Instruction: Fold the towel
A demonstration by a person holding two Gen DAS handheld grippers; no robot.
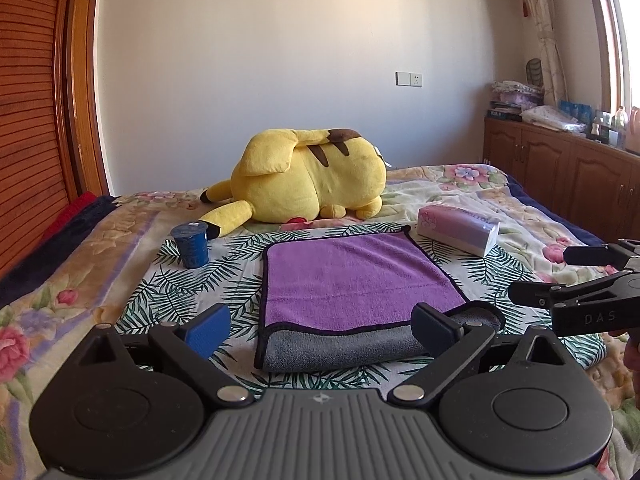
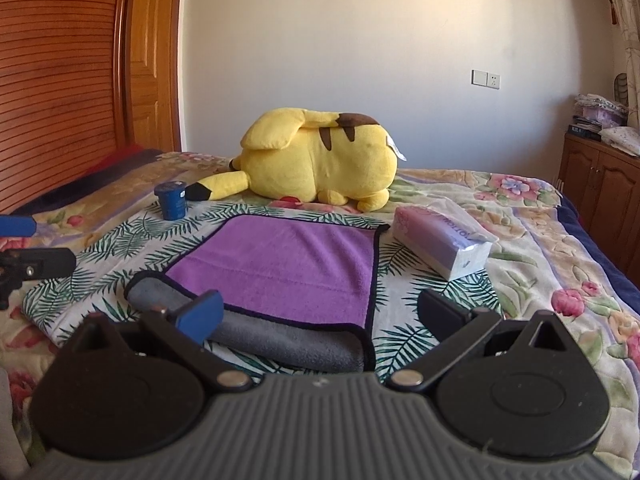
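Purple towel (image 1: 360, 280) lies mid-frame, its near edge crosswise just ahead of both grippers' spread, empty fingers (image 1: 210, 330).

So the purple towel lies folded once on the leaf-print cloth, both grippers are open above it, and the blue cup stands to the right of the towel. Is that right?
Not quite: the blue cup stands to the left of the purple towel, near the plush's ear, as the left wrist view shows. On the right lies a tissue pack. The rest holds: left gripper and right gripper are open.
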